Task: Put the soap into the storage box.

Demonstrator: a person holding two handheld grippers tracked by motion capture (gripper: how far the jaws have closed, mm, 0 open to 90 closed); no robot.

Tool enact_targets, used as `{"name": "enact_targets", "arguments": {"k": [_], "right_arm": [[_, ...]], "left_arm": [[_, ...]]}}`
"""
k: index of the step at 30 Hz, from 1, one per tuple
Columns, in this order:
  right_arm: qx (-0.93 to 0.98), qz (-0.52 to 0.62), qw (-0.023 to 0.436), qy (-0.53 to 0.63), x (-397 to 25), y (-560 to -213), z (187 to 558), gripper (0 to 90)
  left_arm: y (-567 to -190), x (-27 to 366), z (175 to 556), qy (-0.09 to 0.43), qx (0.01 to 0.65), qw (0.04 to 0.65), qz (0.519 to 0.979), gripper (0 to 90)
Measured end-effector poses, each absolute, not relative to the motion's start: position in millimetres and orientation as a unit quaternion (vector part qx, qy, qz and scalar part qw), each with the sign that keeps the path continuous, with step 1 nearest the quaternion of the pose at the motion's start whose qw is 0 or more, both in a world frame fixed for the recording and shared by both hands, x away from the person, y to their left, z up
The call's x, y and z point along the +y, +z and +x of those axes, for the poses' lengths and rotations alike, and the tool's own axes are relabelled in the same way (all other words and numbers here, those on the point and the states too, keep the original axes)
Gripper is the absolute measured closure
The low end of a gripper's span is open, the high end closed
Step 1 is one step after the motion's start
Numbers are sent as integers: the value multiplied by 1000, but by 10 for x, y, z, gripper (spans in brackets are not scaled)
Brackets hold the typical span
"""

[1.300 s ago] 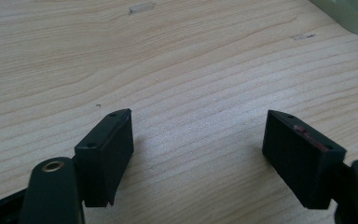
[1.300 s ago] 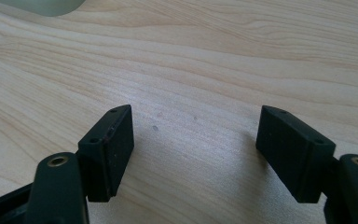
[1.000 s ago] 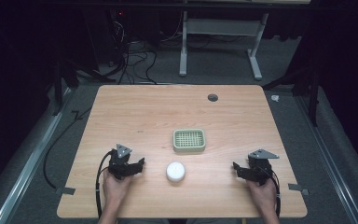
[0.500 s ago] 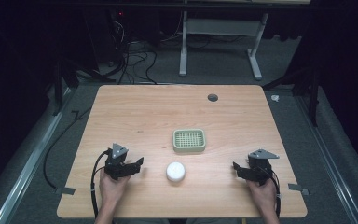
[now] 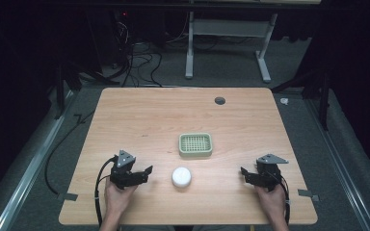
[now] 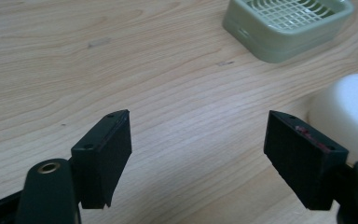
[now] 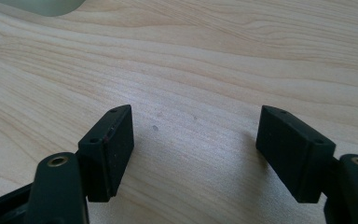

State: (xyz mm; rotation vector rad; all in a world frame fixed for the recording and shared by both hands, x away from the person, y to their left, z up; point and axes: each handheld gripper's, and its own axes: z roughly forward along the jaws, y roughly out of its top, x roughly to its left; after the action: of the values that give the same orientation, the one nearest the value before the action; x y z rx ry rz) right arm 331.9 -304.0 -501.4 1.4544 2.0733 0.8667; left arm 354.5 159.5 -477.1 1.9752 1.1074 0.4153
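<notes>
A person's two hands come in at the bottom edge of the high view, each holding a black gripper low over a pale wooden table [image 5: 139, 120]. The left gripper [image 5: 146, 172] sits in the lower left part of the tabletop, its tips turned toward the centre of the frame. Its jaws stand wide apart with nothing between them; in the left gripper view [image 6: 198, 158] only bare wood grain lies in the gap.

A small round white soap bar [image 5: 181, 176] lies flat on the table just to the right of that gripper, near it but not touching. In the left gripper view the same white shape [image 6: 349, 109] sits at the right edge of the frame, just behind the right-hand jaw.

Above the soap bar in the high view, close to it but apart, rests a pale green soap dish [image 5: 195, 145] with a gridded top. It shows again in the upper right corner of the left gripper view [image 6: 289, 25].

The right gripper [image 5: 244, 172] is in the lower right part of the table, well apart from the soap. Its jaws are also spread wide and empty over bare wood in the right gripper view [image 7: 196, 156].
</notes>
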Motion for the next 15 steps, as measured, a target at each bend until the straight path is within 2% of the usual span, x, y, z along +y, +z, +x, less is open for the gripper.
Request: {"name": "enact_targets", "arguments": {"k": [15], "right_arm": [[754, 529, 230, 315, -3039, -5014, 3319, 283]], "left_arm": [[-4724, 1347, 3426, 147, 401, 415, 803, 223]]}}
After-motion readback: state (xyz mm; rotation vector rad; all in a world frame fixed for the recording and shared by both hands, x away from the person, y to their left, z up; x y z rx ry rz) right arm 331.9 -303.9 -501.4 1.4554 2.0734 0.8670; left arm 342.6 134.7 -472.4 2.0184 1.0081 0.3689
